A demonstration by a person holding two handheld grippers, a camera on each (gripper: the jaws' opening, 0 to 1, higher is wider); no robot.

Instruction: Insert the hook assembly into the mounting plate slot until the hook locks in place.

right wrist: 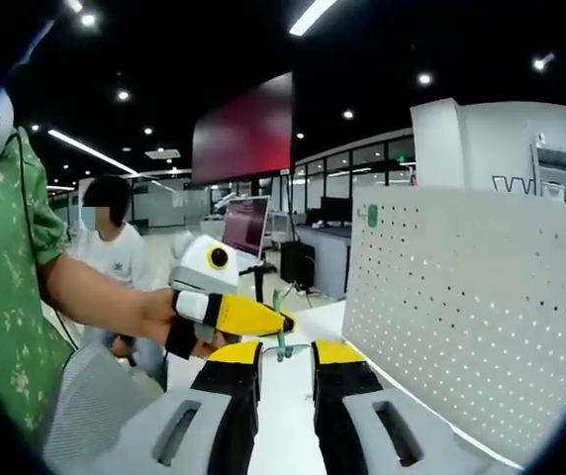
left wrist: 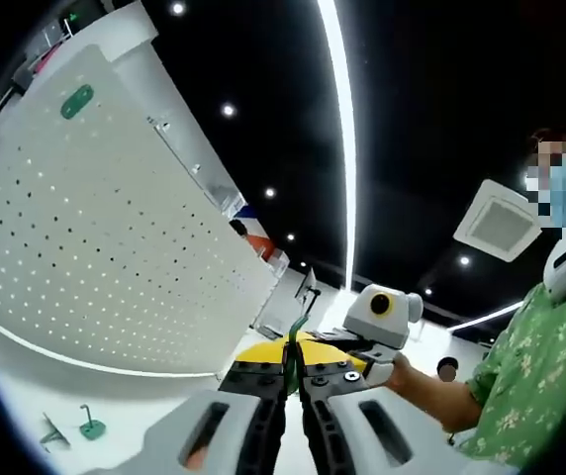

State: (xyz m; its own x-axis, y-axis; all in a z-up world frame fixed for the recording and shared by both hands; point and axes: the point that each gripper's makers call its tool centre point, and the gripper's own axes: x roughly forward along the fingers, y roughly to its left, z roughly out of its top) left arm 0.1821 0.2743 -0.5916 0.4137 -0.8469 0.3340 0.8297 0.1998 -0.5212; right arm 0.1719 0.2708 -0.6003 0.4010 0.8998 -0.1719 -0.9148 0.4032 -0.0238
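My left gripper [left wrist: 293,364] is shut on a thin green hook [left wrist: 296,332] whose stem rises between its yellow-tipped jaws. The white pegboard mounting plate [left wrist: 95,247] stands to the left, with one green hook [left wrist: 75,101] fixed near its top. In the right gripper view the left gripper [right wrist: 275,323] reaches in from the left, held by a hand, with the green hook [right wrist: 281,342] hanging at its tip. My right gripper [right wrist: 285,361] stands open just below that hook. The pegboard [right wrist: 471,307] fills the right side, and a green hook [right wrist: 371,215] is mounted at its upper left.
Two loose green hooks [left wrist: 90,427] lie on the white table [left wrist: 26,396] by the pegboard's foot. A person in a green patterned shirt [left wrist: 535,376] holds the grippers. Another person [right wrist: 115,247] sits behind, near monitors [right wrist: 245,226] and desks.
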